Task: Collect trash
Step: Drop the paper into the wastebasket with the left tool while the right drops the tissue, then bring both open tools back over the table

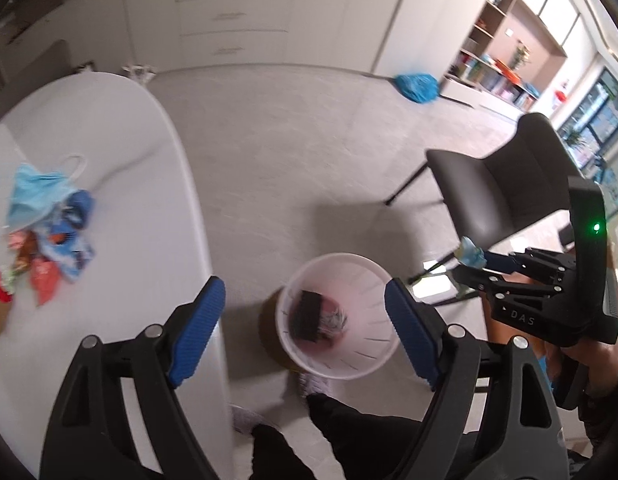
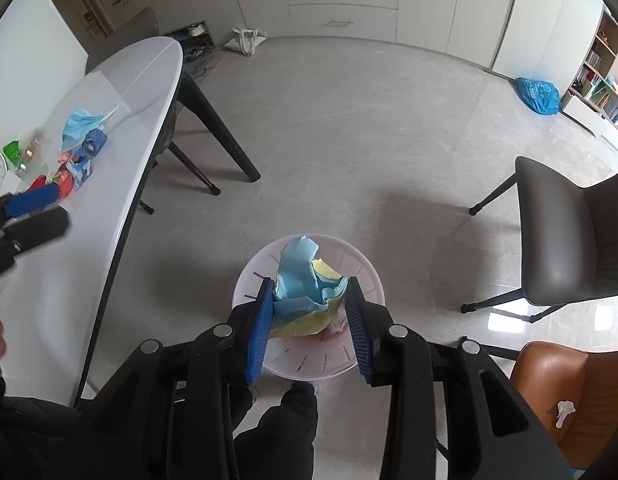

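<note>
- Over the white bin (image 2: 309,360), the right gripper (image 2: 309,312) pinches crumpled blue-and-yellow paper (image 2: 305,284) in its jaws.
- Left gripper (image 1: 305,328): jaws spread, empty, beside the tabletop (image 1: 121,184).

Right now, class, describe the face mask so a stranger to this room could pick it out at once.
Find the white table on the left of the room. Near its edge lies a pile of wrappers. The mask sits at the pile's far end: pale blue, crumpled, with a white ear loop, the only soft cloth-like piece among glossy printed packets.
</note>
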Tool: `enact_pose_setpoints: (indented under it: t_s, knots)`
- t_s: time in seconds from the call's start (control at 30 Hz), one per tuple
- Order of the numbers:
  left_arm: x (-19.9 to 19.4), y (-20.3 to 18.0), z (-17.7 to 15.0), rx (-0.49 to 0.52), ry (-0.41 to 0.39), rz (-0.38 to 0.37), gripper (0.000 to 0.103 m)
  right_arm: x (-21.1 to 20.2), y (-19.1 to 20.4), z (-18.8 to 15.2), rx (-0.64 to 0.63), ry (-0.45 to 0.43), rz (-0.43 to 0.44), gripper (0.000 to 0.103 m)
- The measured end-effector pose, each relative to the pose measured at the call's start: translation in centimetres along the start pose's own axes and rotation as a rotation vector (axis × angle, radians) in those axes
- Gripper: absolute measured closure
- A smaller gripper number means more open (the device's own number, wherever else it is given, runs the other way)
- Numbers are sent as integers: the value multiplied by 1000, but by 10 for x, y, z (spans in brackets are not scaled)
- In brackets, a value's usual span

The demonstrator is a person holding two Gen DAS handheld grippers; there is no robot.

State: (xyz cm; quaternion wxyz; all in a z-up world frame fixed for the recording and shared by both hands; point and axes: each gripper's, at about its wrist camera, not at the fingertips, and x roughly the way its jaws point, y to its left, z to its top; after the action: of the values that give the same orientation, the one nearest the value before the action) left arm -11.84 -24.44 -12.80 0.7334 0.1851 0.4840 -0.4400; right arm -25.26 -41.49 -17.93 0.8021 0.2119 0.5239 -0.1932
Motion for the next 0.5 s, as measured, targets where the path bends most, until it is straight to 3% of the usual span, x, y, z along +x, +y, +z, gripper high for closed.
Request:
enact_pose_setpoints:
  t_s: [0.07,0.13,0.23,0.5]
  knots:
    - [-9,11,-2,-19,-12,21,23,3,2,-1,0,15,11,56]
    - [-20,23,-4,-46,-21,38,19,4,6,-3,4,13,4,24]
    - [-34,41,-8,-88,-39,67,13,0,14,0,3,-13,-33,7]
    - [-71,77,-28,-165,-92,161,8,-15,54,27,-54,-86,-17,2]
